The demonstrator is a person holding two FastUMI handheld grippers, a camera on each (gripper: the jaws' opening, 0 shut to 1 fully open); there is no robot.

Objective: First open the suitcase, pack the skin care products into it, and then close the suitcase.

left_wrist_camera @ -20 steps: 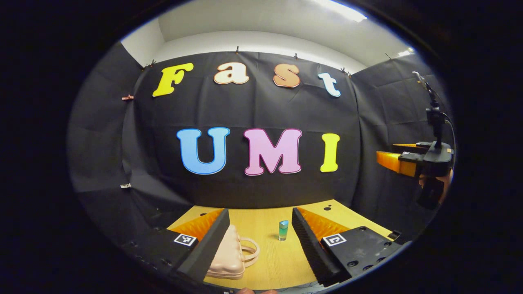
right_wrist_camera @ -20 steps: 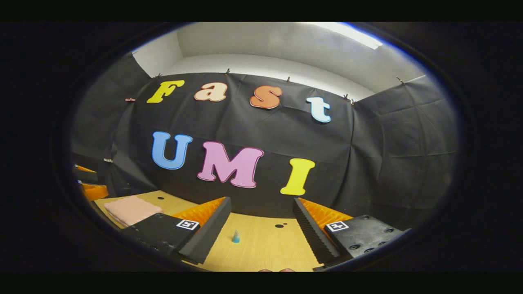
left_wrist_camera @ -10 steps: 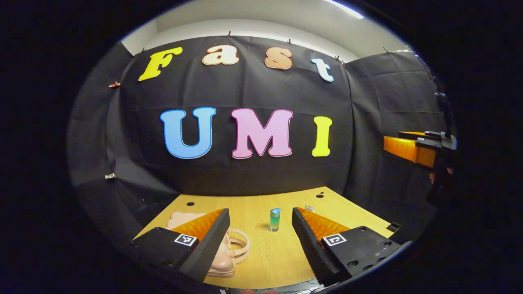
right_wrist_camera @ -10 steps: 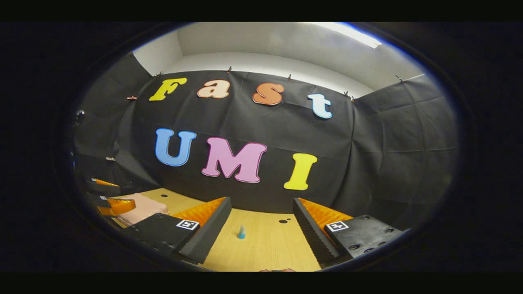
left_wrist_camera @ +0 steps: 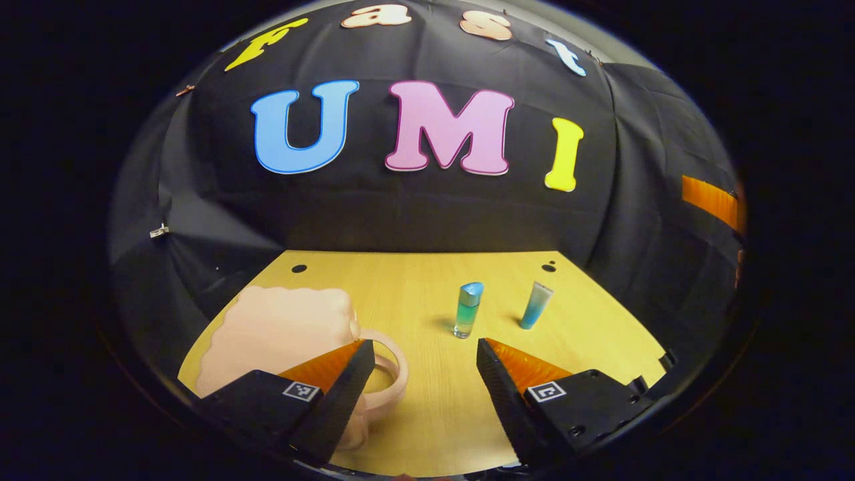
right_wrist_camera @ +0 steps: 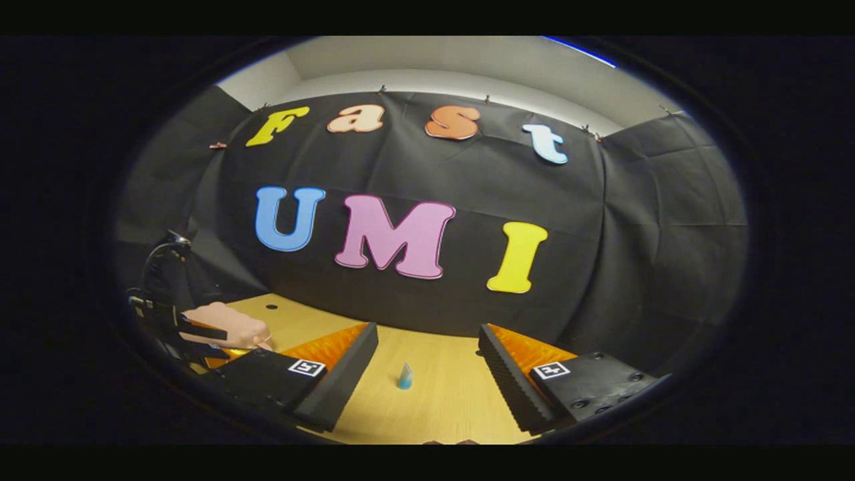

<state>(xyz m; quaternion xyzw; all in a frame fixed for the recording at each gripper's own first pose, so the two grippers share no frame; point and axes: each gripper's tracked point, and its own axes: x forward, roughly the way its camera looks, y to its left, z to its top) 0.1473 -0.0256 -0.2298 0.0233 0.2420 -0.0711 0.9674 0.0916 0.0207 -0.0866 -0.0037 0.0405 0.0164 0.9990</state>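
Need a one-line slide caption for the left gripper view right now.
Open left hand-held gripper above a wooden table, closed pink suitcase at left, a blue-green bottle and tube standing ahead.

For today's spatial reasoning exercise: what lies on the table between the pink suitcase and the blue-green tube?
In the left gripper view, a small blue-capped bottle stands upright on the wooden table between the pink suitcase and the blue-green tube.

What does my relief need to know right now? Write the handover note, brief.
Left gripper: open, nothing held, low over the table next to the suitcase.
Right gripper: open, nothing held, aimed at the tube.
Suitcase: pink, shut, lying flat at the table's left.
Bottle and tube stand side by side, right of it.
Done: nothing.
Left: open the suitcase, pack both, close it.
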